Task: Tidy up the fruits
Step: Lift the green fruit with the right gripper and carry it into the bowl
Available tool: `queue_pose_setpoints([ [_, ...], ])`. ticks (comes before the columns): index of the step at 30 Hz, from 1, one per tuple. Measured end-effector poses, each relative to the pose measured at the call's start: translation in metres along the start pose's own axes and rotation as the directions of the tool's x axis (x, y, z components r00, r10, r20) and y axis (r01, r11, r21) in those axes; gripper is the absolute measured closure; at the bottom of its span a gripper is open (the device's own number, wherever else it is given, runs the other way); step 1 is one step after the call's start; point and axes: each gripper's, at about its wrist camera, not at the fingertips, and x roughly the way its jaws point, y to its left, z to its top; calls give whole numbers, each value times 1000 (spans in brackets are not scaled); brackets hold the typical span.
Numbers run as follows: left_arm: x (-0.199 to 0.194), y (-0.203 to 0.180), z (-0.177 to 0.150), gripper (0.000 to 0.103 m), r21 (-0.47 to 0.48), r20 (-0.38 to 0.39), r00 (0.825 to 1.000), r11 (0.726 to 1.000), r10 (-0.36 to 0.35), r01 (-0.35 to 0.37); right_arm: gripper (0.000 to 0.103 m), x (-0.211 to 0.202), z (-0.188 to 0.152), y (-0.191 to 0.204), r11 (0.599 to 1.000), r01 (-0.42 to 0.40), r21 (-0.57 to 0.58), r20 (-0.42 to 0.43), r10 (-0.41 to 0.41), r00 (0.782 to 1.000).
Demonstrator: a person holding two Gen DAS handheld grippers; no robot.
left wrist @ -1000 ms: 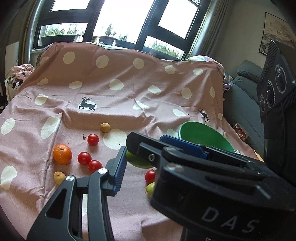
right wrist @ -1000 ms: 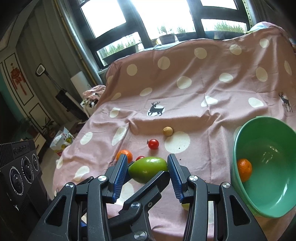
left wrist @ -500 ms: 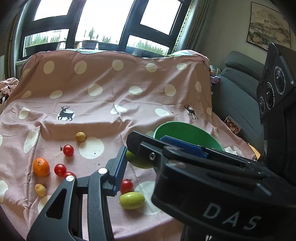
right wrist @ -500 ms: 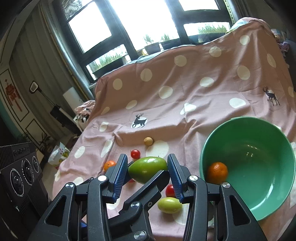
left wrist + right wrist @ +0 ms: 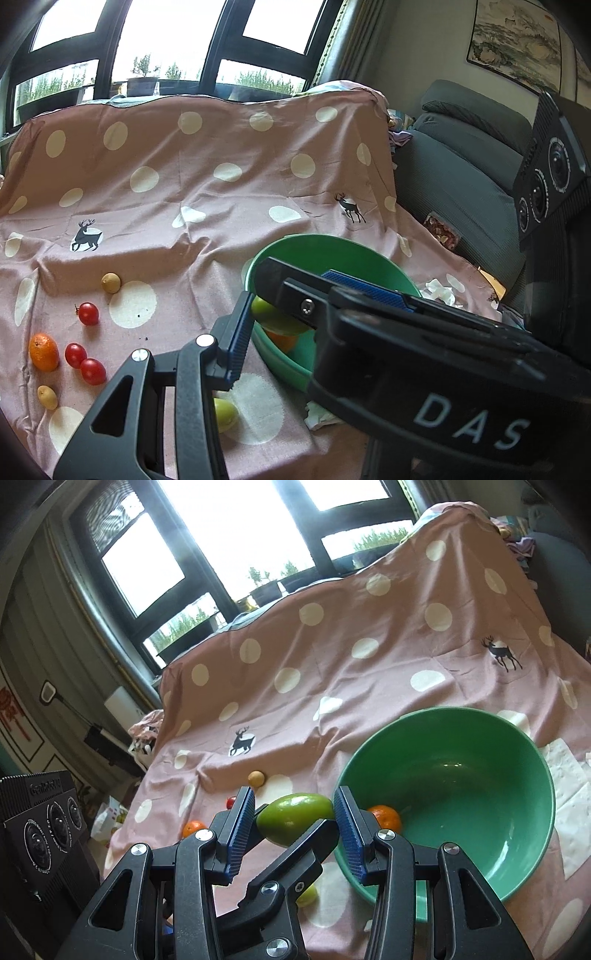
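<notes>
Both grippers have carried the smooth green mango [image 5: 295,821] rightward, from above the loose fruit to the near rim of the green plastic bowl [image 5: 532,775]; right gripper [image 5: 294,832] pinches the mango between its blue pads, left gripper [image 5: 325,295] clamped on the same fruit; one orange mandarin [image 5: 386,818] lies inside the bowl at 9 o'clock; red cherry tomatoes [image 5: 88,313] rest on the pink polka-dot cloth [image 5: 221,206] at 9 o'clock of the bowl.
</notes>
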Motion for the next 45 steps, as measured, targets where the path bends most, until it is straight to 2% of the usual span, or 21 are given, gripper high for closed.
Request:
queue_pose_setpoints([
  [15, 35, -28, 6, 61, 56, -83, 994, 995, -77, 82, 55, -12, 3, -44, 991, 67, 112, 16, -69, 997],
  [22, 51, -35, 5, 61, 61, -137, 985, 992, -103, 112, 55, -12, 2, -64, 982, 100, 160, -9, -99, 995],
  [45, 82, -35, 0, 61, 44, -243, 958, 985, -152, 167, 55, 2, -1, -86, 959, 170, 224, -84, -155, 984],
])
